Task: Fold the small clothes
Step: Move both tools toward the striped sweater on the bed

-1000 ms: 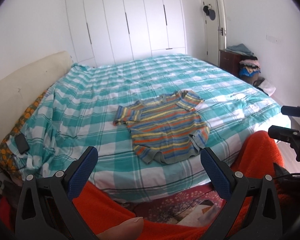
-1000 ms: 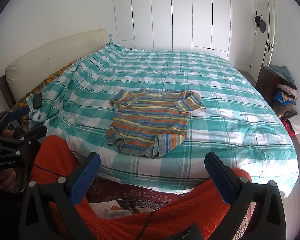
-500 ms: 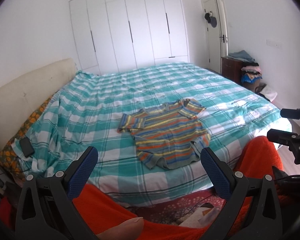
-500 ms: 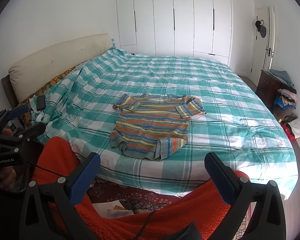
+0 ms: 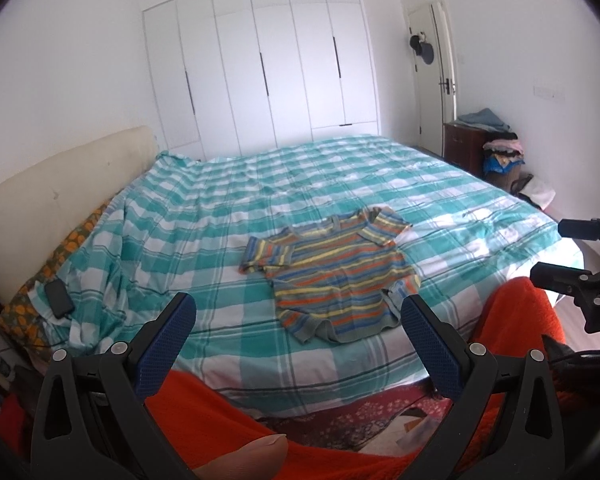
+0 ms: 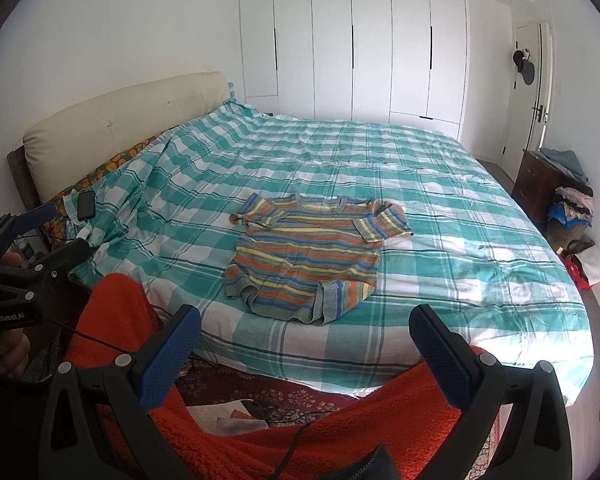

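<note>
1. a small striped t-shirt (image 5: 332,268) lies flat and face up on the bed (image 5: 180,216), near the front edge, its neck toward the far side and its hem toward the camera.
2. in the right wrist view the same shirt (image 6: 308,252) shows both short sleeves spread out, and the hem is rumpled, with one lower corner turned up.
3. the left gripper (image 5: 298,320) is held off the bed, above the front edge; its two blue-padded fingers are spread wide with nothing between them.
4. the right gripper (image 6: 304,336) also hangs short of the bed, its fingers spread wide and holding nothing.
5. neither gripper touches the shirt; both are well apart from it.
6. each gripper shows at the edge of the other's view: the right one (image 5: 580,276) at the right side, the left one (image 6: 24,256) at the left side, with a hand (image 6: 4,356) around its handle.
7. orange-red fabric (image 6: 340,432) fills the bottom of both views, below the grippers.
8. a dark phone (image 5: 58,298) rests on the cover near the cream headboard (image 5: 60,184).
9. white wardrobe doors (image 5: 268,68) stand behind the bed, and a pile of clothes (image 6: 572,204) sits beside a dark wooden cabinet (image 6: 534,184) at the right wall.
</note>
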Demonstrator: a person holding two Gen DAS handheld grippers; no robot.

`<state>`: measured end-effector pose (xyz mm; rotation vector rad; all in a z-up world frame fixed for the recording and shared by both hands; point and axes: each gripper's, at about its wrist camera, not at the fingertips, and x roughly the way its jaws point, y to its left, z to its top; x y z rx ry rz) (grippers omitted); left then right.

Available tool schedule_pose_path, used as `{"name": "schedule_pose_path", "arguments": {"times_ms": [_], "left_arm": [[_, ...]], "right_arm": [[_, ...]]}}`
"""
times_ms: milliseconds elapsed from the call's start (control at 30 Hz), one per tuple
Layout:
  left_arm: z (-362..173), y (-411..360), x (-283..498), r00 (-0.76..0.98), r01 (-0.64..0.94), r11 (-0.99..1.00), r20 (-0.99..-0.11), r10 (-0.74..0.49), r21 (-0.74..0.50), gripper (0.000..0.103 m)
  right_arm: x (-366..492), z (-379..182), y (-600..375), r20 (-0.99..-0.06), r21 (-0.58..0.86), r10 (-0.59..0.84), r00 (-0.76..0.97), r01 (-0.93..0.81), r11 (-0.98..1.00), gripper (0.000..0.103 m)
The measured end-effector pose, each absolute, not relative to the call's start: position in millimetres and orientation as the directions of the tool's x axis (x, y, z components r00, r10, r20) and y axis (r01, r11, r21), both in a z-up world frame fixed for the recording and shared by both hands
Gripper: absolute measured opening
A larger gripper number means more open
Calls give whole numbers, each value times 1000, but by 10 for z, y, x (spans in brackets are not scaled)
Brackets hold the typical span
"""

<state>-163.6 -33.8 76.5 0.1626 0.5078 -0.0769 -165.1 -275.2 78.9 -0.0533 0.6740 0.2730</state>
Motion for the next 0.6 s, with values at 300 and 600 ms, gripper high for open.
{"name": "schedule_pose_path", "arguments": {"times_ms": [300,600], "left_arm": [[777,-343,-1650,873,112,985,-487,-33,134,102],[791,-367,-1581,863,123,983,-504,-39,134,102]], "right_arm": [[-1679,797,-2732,-617,34,232,752,-269,962,103],[-1637,780,-2717,-626,38,235,744,-272,961,103]]}}
